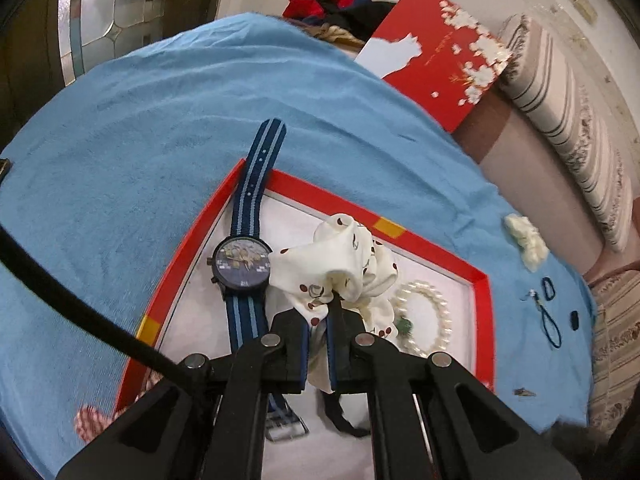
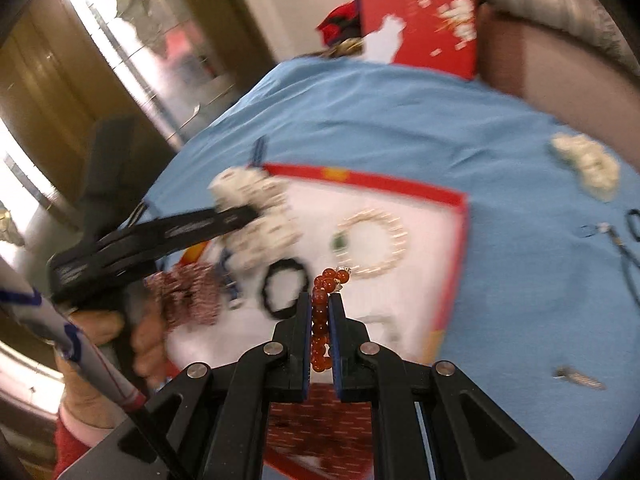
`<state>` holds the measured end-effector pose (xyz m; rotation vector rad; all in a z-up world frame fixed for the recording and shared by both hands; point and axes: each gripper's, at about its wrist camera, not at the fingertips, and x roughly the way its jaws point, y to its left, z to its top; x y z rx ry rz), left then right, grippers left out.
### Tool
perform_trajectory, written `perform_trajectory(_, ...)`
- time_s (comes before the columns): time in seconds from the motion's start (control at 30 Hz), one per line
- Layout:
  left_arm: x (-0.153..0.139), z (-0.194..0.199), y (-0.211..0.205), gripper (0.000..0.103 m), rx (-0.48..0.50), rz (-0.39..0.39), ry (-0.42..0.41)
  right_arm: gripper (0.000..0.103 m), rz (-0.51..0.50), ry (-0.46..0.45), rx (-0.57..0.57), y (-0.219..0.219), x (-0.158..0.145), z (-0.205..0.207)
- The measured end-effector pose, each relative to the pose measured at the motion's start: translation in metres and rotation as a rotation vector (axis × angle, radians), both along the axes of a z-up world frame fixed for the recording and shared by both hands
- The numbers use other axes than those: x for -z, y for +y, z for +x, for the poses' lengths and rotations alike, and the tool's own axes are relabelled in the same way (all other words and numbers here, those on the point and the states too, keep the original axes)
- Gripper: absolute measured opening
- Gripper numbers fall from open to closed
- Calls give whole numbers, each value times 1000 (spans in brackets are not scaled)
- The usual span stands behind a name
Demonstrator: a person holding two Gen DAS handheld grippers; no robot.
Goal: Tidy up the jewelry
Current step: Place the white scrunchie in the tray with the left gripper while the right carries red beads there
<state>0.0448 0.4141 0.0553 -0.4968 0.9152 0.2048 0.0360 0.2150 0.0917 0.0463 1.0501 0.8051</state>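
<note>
Both tools pinched items above red-rimmed white tray (image 1: 482, 312).
Left tool (image 1: 319, 316) clamped one cream dotted fabric scrunchie (image 1: 344, 268); right tool (image 2: 320, 312) clamped one orange-red bead bracelet (image 2: 322, 320).

Both grippers (image 1: 320, 320) (image 2: 320, 312) were black plastic, with blue pads lining their fingers (image 2: 304, 328) and round silver screws (image 1: 270, 340) at the joints. A black cable (image 1: 80, 312) crossed the left one. The bare hand (image 2: 120, 344) wore a red sleeve (image 2: 72, 440).
</note>
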Motion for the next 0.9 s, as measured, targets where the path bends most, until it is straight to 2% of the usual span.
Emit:
perform_trajectory(0.27,18,15,5,10,13,-33,53,9,34,125,-77,36,35,-11)
perform_trajectory(0.43,4,4,12,34,5,-56,9,10,53,141,-100,44,38,-21)
perform_trajectory(0.5,-2,0,14,39,-1,-60,-10,13,59,145,-106,45,37,-24)
perform_trajectory(0.6,-12,-6,14,42,-8,-63,-37,24,52,136,-111,42,33,-31)
perform_trajectory(0.8,-27,-15,-7,43,-1,21,-55,29,22,87,-110,15,22,-51)
perform_trajectory(0.9,-34,-20,-28,43,26,79,-66,38,7,55,-72,-12,15,-54)
